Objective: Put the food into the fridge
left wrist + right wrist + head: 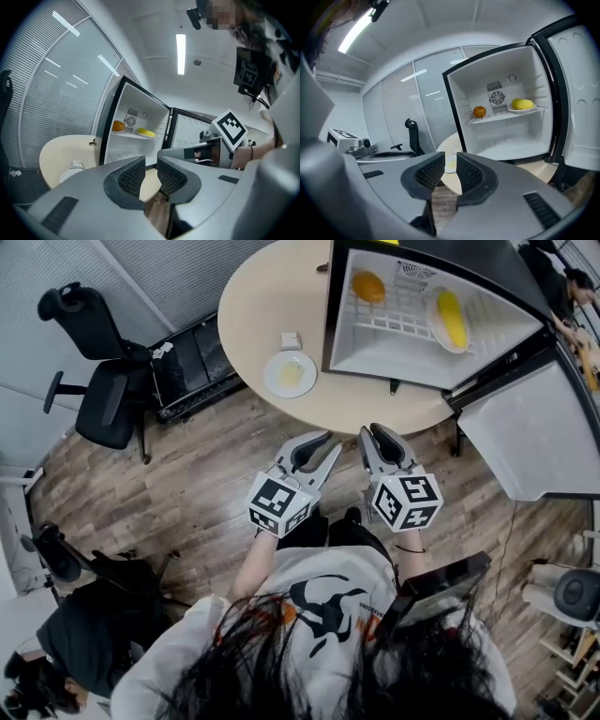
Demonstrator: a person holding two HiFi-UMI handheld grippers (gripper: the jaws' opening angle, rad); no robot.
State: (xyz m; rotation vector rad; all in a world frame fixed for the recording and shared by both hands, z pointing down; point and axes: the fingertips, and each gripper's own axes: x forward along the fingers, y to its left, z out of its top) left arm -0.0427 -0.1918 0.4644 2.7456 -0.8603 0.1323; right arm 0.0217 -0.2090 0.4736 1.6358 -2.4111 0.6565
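Note:
The small fridge (pixel 403 352) stands open on the round table (pixel 262 306). An orange (pixel 368 286) and a yellow fruit on a plate (pixel 451 318) lie on its wire shelf. On the table, left of the fridge, a white plate (pixel 290 374) carries a pale piece of food. My left gripper (pixel 330 444) and right gripper (pixel 375 435) hover side by side over the floor, short of the table's near edge. Each has a narrow gap between its pads and holds nothing, as the left gripper view (pixel 151 171) and the right gripper view (pixel 450 171) show.
A small white box (pixel 291 340) sits behind the plate. The fridge door (pixel 544 437) swings out to the right. A black office chair (pixel 103 381) stands at the left, with a dark low unit (pixel 192 362) beside the table.

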